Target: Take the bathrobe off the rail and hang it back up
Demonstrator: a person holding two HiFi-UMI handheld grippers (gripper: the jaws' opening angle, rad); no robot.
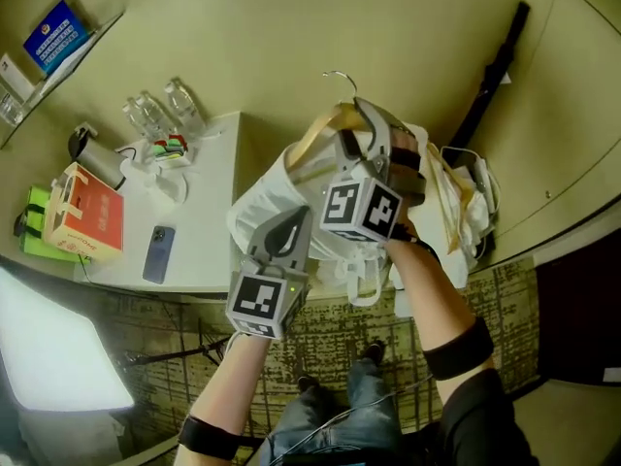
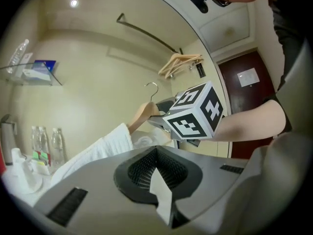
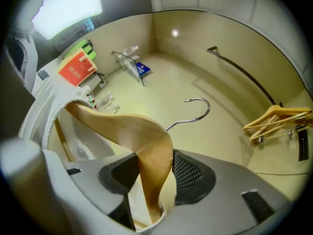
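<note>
Head view, entries left to right.

1. Tabletop (image 1: 209, 231): white, set against the wall. A red box (image 1: 87, 221) stands at its left end, water bottles (image 1: 160, 115) along the back edge and a phone (image 1: 158, 253) near the front edge. None of these is part of the task, and all lie clear of the work.

2. Left gripper (image 1: 286, 229): just off the tabletop's right edge. In the left gripper view its fingers (image 2: 139, 168) are clenched tight on a thin white fold, by the look of it an edge of the bathrobe. Probable purpose: to gather loose cloth so it neither drags nor swings.

3. Bathrobe (image 1: 260, 207): white towelling, draped on its hanger. It is off the rail and held in the air between the two grippers, beside the tabletop's right edge and above the carpet (image 1: 340, 343).

4. Right gripper (image 1: 378, 134): just beside the left one. In the right gripper view its fingers (image 3: 193, 177) are grasping one wooden arm of the hanger (image 1: 320, 129), close to the neck. Probable purpose: to carry the weight near the middle, so the hanger stays balanced and its top can be aimed.

5. Hook (image 1: 342, 78): bare metal, touching nothing.

6. Rail (image 3: 239, 72): dark bar on the wall. Spare hangers (image 3: 276, 121) sit at its right end, and it is well apart from the hook. Judged status: removal done, rehanging not yet done.
</note>
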